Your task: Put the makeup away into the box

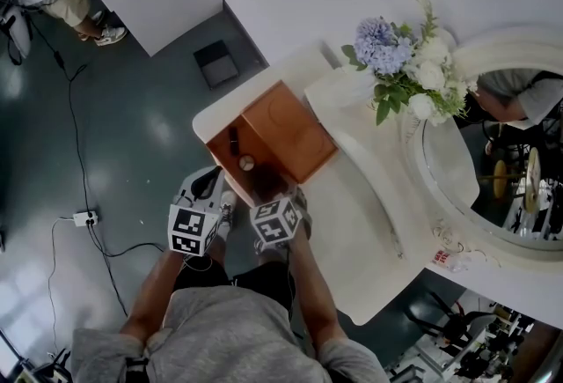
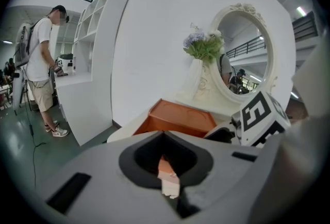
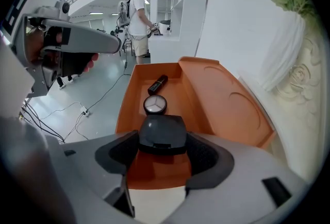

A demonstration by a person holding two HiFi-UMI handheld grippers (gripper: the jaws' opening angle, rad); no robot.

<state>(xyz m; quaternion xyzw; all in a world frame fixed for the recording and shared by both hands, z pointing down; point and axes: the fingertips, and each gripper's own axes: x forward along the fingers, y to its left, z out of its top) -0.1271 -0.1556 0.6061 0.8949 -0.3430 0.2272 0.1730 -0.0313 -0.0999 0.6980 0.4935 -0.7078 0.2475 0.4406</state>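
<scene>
An orange box stands open on the white dressing table, its lid laid back to the right. Inside lie a black tube and a round compact; the same tube and round compact show in the head view. My right gripper is shut on a black square compact and holds it over the near end of the box. My left gripper hangs left of the box, jaws together and nothing in them.
A vase of blue and white flowers and an oval mirror stand at the table's back right. A person stands at a white shelf unit across the room. A cable and power strip lie on the floor to the left.
</scene>
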